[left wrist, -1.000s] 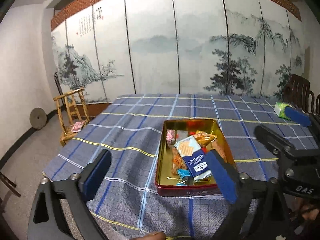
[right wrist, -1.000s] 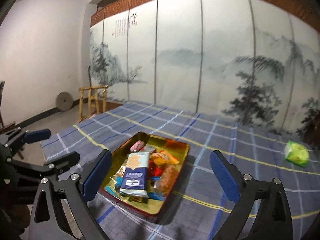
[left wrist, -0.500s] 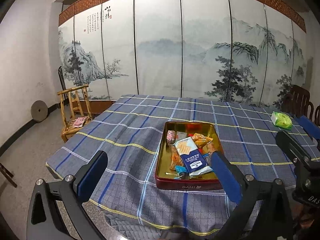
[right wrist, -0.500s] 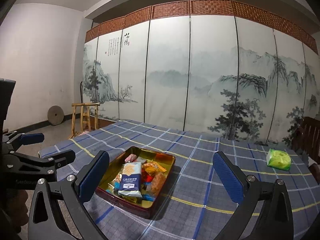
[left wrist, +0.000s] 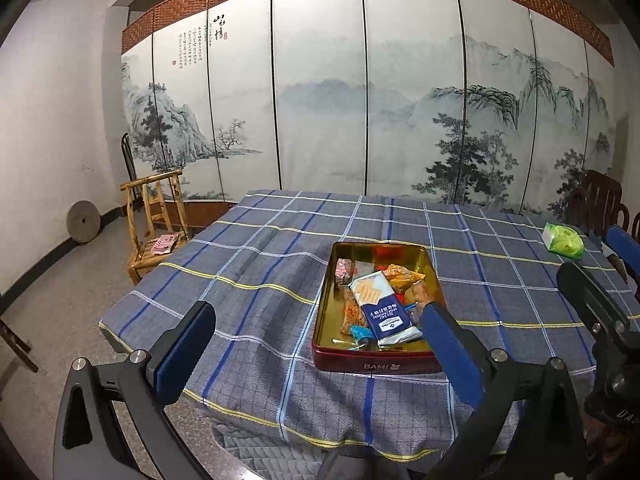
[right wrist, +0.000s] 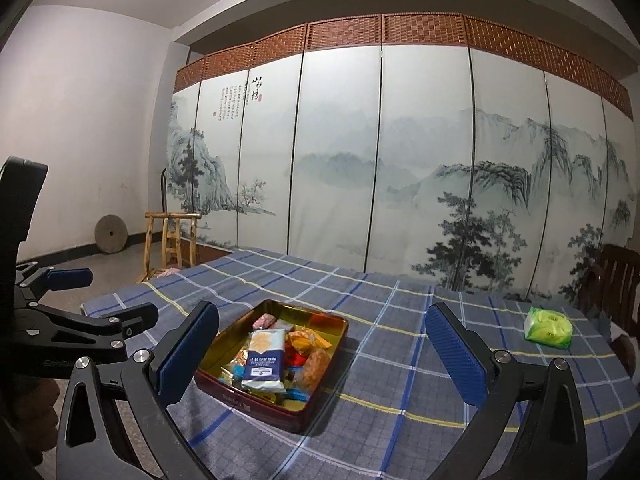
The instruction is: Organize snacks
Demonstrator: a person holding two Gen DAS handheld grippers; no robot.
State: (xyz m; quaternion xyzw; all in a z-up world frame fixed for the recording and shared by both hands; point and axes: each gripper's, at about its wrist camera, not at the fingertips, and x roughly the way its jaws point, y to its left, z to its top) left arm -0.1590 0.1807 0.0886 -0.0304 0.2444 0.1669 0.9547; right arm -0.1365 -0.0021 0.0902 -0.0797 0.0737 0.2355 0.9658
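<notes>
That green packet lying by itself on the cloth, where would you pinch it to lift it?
Probably across the middle of the green packet, coming straight down from above. It lies flat on the checked tablecloth with nothing touching it, and looks soft and puffy, so open jaws could close on its two long sides.

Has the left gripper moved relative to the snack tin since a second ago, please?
Yes. The left gripper has drawn back and up from the snack tin, which now sits farther off on the tablecloth.

both wrist views face the screen point(left wrist: 360, 100), sharing the tin point(left wrist: 376, 364) from table's near edge
</notes>
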